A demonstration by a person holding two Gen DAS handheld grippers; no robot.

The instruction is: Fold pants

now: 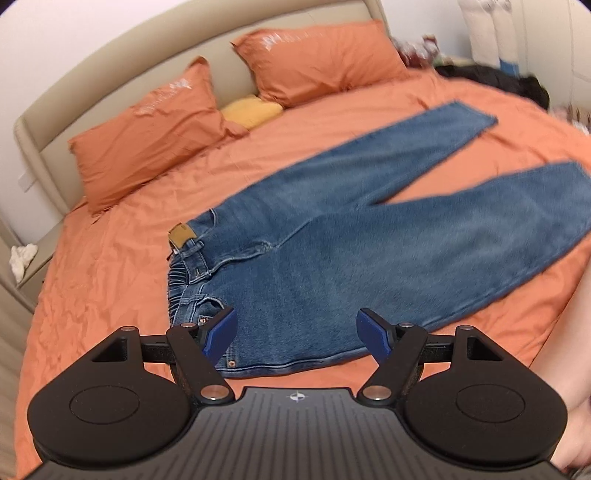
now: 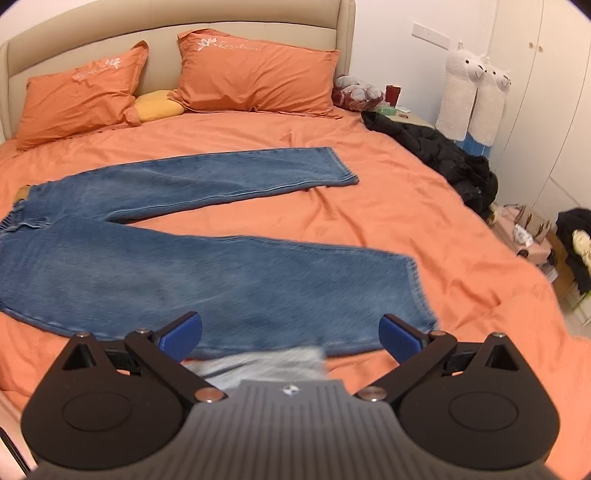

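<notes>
Blue jeans lie spread flat on the orange bed, waistband to the left, both legs splayed apart toward the right. In the left wrist view my left gripper is open above the near hip and waistband corner, its blue pads holding nothing. In the right wrist view the jeans fill the middle. My right gripper is open over the lower edge of the near leg, close to its hem, holding nothing. A pale grey blurred cloth shows just below the jaws.
Two orange pillows and a yellow cushion lie by the beige headboard. A black jacket sits on the bed's right edge. White plush alpacas stand against the wall, with clutter on the floor beside.
</notes>
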